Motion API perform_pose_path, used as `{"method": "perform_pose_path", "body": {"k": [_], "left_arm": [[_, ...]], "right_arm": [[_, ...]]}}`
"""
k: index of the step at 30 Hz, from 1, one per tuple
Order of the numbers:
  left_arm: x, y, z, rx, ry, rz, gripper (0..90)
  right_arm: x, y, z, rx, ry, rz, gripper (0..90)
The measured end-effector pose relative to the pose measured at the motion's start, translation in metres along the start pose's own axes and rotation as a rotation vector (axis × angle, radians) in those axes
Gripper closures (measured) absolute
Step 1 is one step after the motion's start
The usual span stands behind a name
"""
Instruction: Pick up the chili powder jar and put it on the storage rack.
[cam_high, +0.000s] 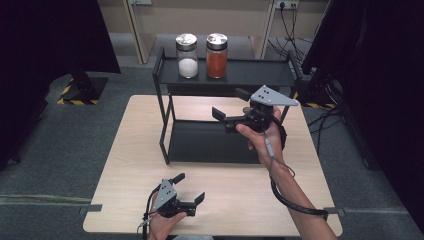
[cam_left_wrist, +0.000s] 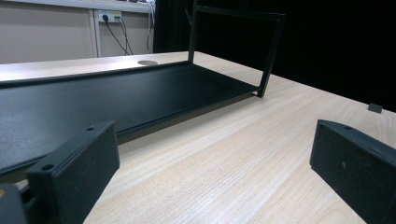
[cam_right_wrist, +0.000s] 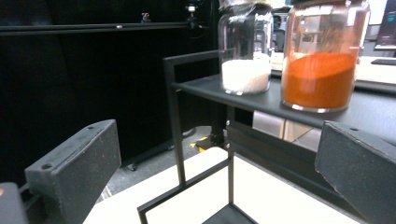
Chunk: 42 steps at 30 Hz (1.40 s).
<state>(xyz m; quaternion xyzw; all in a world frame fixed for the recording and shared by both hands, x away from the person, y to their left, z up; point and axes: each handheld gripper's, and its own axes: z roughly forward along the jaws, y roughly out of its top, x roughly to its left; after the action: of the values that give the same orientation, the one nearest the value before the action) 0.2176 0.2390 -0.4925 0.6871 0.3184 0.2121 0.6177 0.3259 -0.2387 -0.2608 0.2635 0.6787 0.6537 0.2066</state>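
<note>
High view: round glass jars (cam_high: 202, 56).

Two lidded glass jars, one of white powder (cam_high: 187, 55) and one of orange powder (cam_high: 216, 55); one black metal two-tier shelf rack (cam_high: 260, 73); one pale wooden desk (cam_high: 130, 170).

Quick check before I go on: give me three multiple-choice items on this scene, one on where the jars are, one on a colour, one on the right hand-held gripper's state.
1. The two jars stand on: A the rack's top shelf; B the rack's bottom shelf; C the table.
2. The right-hand jar holds: A white powder; B orange-red powder; C green powder.
3. The right hand-held gripper is: A shut on a jar; B shut on nothing; C open.

Key: 1 A, both jars, white jar and orange jar, sit on the top shelf. 2 B, its fill is orange-red. 3 C, the right hand-held gripper has its jaws apart, holding nothing.
</note>
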Motion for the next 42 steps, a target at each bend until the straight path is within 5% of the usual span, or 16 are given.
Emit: {"method": "perform_pose_path", "body": {"k": [28, 42], "left_arm": [[0.001, 0.0, 0.0, 0.001, 0.01, -0.002, 0.6], [0.0, 0.0, 0.0, -0.002, 0.011, 0.001, 0.7]], "right_arm": [[0.004, -0.087, -0.023, 0.039, 0.097, 0.01, 0.4], [0.009, -0.137, -0.025, 0.051, 0.095, 0.045, 0.4]]}}
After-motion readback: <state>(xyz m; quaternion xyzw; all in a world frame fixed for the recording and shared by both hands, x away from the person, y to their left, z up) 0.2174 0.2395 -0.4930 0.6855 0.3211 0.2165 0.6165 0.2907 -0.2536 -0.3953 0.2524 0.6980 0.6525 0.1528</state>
